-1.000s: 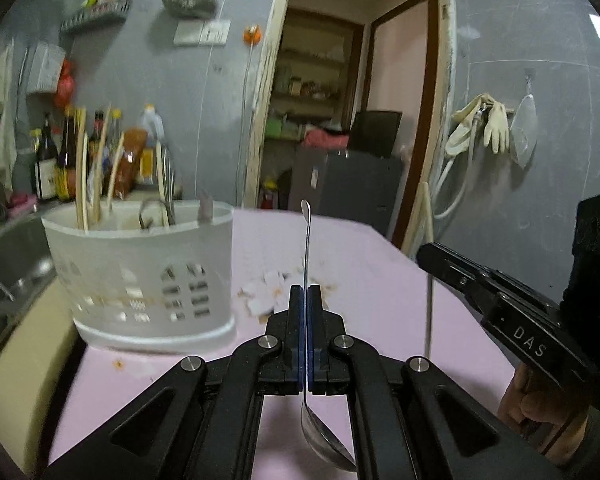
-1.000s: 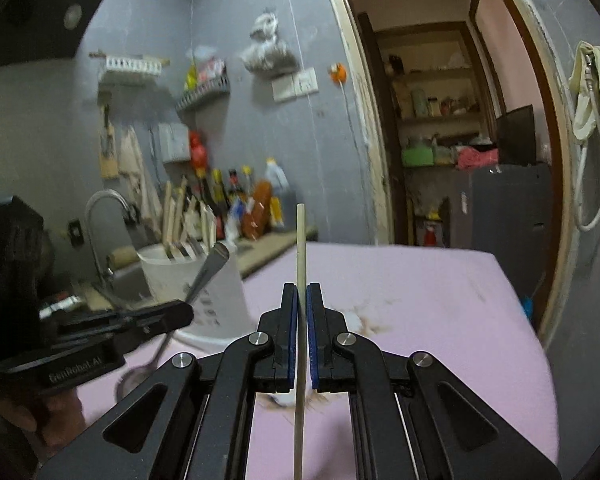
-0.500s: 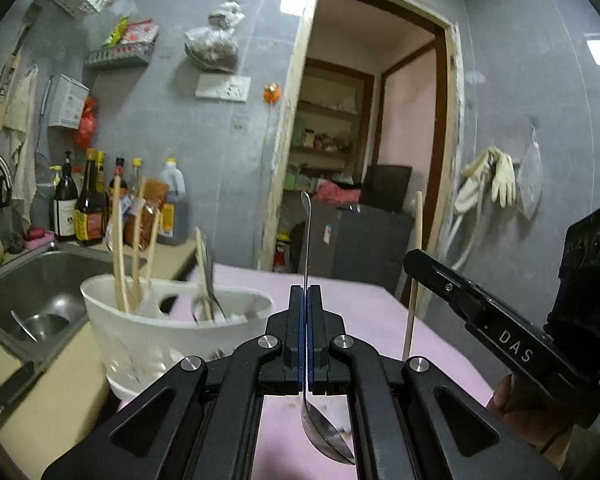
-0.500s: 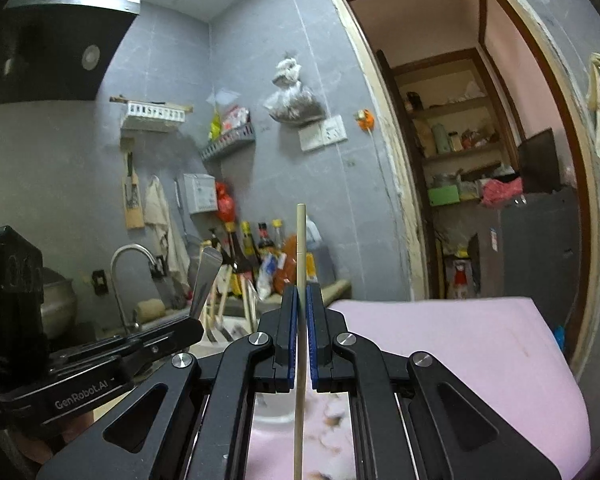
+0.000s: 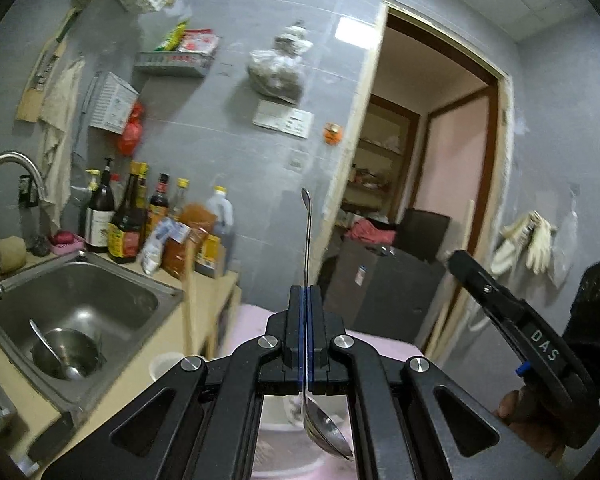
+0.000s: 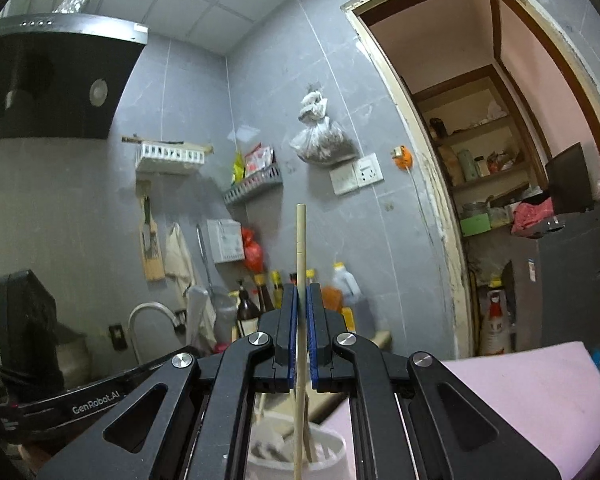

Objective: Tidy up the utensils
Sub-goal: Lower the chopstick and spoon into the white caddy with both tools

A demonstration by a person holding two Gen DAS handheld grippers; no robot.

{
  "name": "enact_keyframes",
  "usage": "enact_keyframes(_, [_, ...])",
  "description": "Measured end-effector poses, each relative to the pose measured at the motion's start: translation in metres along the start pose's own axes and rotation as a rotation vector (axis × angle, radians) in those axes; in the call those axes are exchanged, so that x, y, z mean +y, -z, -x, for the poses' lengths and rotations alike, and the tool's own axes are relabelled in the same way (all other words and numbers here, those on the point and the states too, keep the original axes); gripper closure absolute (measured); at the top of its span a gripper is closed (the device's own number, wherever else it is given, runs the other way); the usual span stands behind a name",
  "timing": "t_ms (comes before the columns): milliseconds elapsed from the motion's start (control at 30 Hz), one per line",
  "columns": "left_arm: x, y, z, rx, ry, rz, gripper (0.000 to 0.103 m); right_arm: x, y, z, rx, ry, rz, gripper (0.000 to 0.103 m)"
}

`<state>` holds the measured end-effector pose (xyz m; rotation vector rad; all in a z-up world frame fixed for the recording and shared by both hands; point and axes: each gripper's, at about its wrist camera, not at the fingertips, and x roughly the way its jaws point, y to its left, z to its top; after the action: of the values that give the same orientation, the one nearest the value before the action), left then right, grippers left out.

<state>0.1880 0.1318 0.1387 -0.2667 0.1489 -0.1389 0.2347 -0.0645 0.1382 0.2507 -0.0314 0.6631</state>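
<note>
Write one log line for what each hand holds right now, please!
left gripper: shut on spoon | right gripper: shut on chopstick | white holder: below chopstick

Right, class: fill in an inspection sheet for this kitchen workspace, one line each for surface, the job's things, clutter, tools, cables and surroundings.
Surface: pink table top.
Job's things: metal spoon; wooden chopstick; white utensil holder below, more utensils inside.
Clutter: sauce bottles beside the sink; bowl and spoon in the sink.
Tools: left tool shut on the spoon; right tool shut on the chopstick.
Cables: nothing seen.
Surroundings: grey tiled wall, wall racks, hanging bag, doorway to shelves.
</note>
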Motion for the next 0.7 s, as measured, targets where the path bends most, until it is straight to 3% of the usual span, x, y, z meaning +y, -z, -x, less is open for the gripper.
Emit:
enact_keyframes(200, [0.027,-0.011,-0.014,-0.035,-0.1,0.0,0.103,-0.002,0.005,-0.03,-0.018,0.024,0.016,0.1])
enact_keyframes(400, [0.047,0.002,-0.03,-0.028,-0.184,-0.01,0.103,-0.005,0.023,-0.046,-0.012,0.06,0.059,0.1])
enact_keyframes(700, [0.049,0.036,-0.052,0.018,-0.221,-0.041,0.102,-0.011,0.05,-0.062,0.05,0.076,0.06,0.1])
